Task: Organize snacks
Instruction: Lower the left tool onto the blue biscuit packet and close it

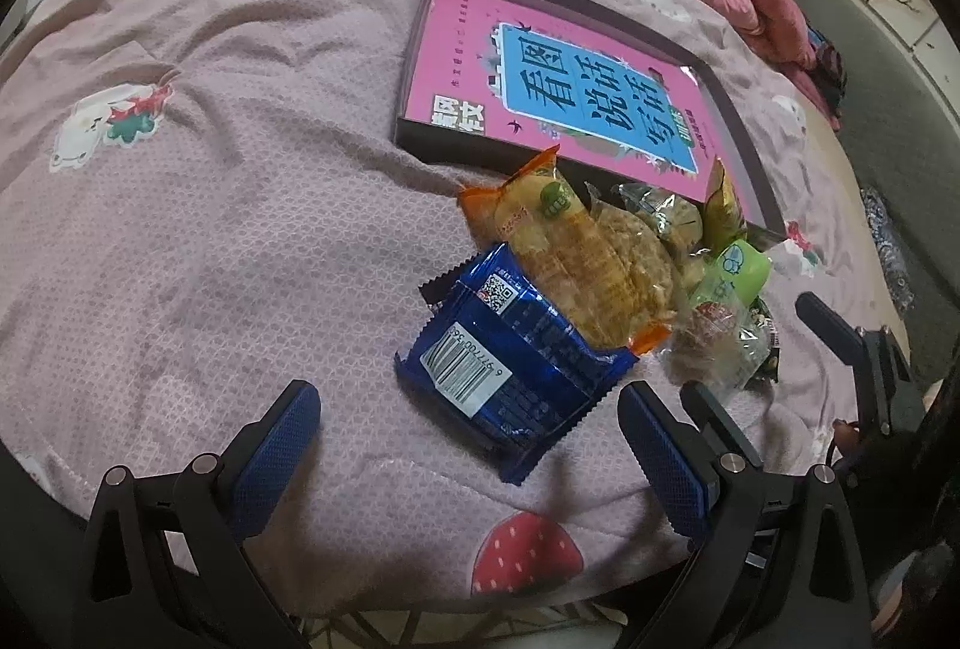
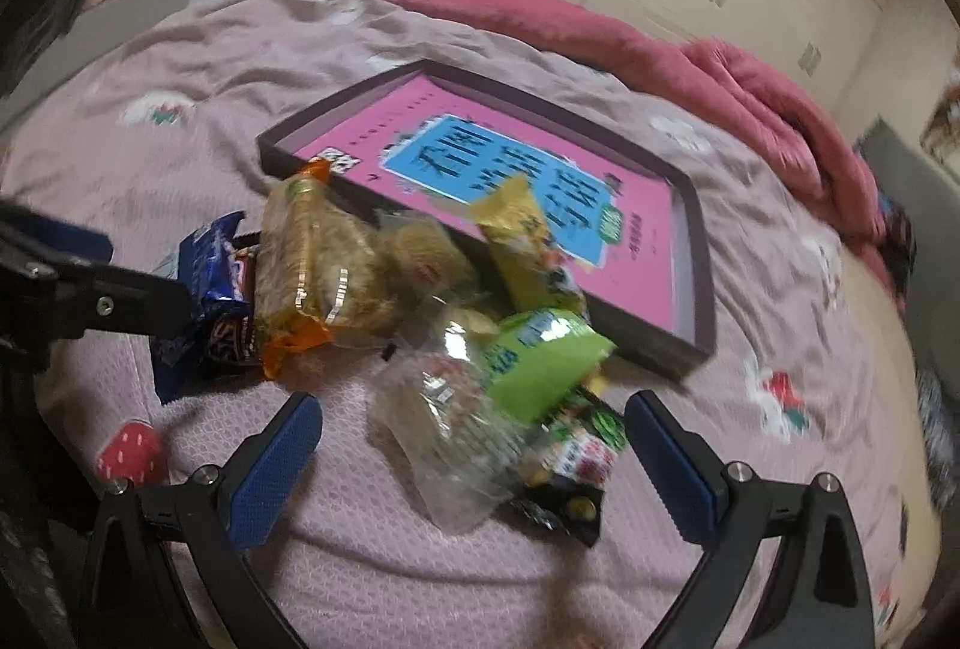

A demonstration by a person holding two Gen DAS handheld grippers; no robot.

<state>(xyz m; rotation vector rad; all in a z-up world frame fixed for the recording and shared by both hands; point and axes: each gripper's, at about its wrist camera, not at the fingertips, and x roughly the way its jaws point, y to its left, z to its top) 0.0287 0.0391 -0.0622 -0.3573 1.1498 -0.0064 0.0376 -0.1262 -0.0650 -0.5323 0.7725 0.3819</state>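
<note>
Snack pile on a mauve bedsheet (image 1: 240,205) printed with bears and strawberries, gathered just off the near corner of a dark shallow tray (image 1: 747,132). Inside the tray, flat on its floor, a pink book (image 1: 456,66) with a blue title panel. Along the far edge of the bed, a bunched pink blanket (image 2: 750,90).

Blue wrapper (image 1: 510,361) at the left end of the pile, barcode side up, flat on the sheet. Overlapping its far end, an orange-edged clear pack of pale biscuits (image 1: 576,265), its far tip over the tray's rim. Further right: a yellow-green sachet (image 2: 522,241) leaning over the tray's near wall, a bright green packet (image 2: 540,361), a crumpled clear bag (image 2: 444,421) and a dark packet (image 2: 576,469) partly under the green one.

Left gripper (image 1: 468,454) spread wide, nothing between the blue pads, tips low over the sheet at the near end of the blue wrapper. Right gripper (image 2: 474,457) likewise spread wide and gripping nothing, fingers on either side of the clear bag and dark packet; contact impossible to tell through the blur.
</note>
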